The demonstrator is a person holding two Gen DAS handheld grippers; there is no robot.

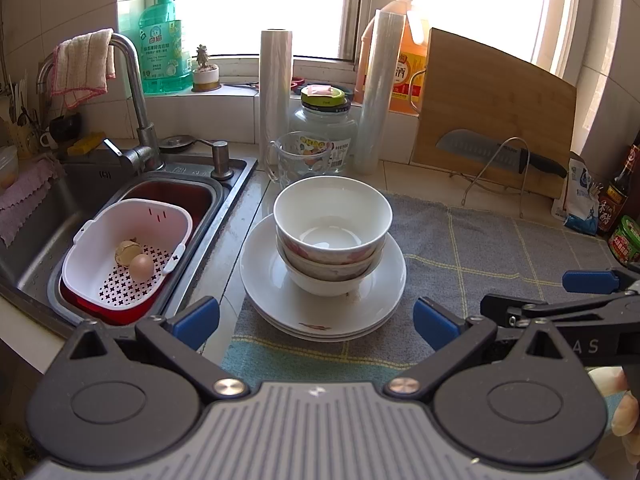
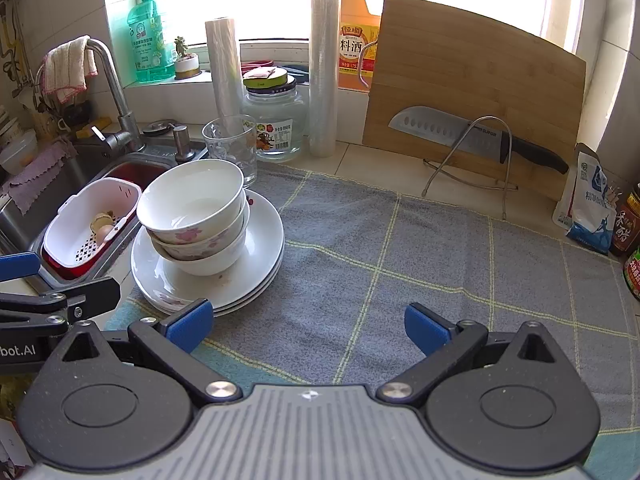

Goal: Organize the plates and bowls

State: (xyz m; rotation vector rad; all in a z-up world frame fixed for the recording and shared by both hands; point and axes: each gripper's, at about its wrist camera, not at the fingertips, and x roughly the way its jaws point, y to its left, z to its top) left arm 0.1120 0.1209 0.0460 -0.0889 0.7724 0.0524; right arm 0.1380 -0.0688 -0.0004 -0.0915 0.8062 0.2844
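Note:
Three white bowls (image 1: pixel 332 236) with pink flower prints are nested on a stack of white plates (image 1: pixel 276 292), at the left end of a grey checked cloth (image 1: pixel 500 256). My left gripper (image 1: pixel 316 324) is open just in front of the plates, nothing between its blue pads. In the right wrist view the bowls (image 2: pixel 196 216) and plates (image 2: pixel 256 256) sit to the left. My right gripper (image 2: pixel 308 328) is open over bare cloth (image 2: pixel 400 248), to the right of the stack. The right gripper (image 1: pixel 568 292) also shows at the edge of the left wrist view.
A sink (image 1: pixel 100 208) with a white colander basket (image 1: pixel 128 248) holding an egg lies left of the stack. Behind it stand a glass measuring cup (image 1: pixel 300 160), a jar (image 1: pixel 324 120) and two film rolls. A cutting board (image 2: pixel 472 92) and knife (image 2: pixel 476 140) lean at the back right, bottles at far right.

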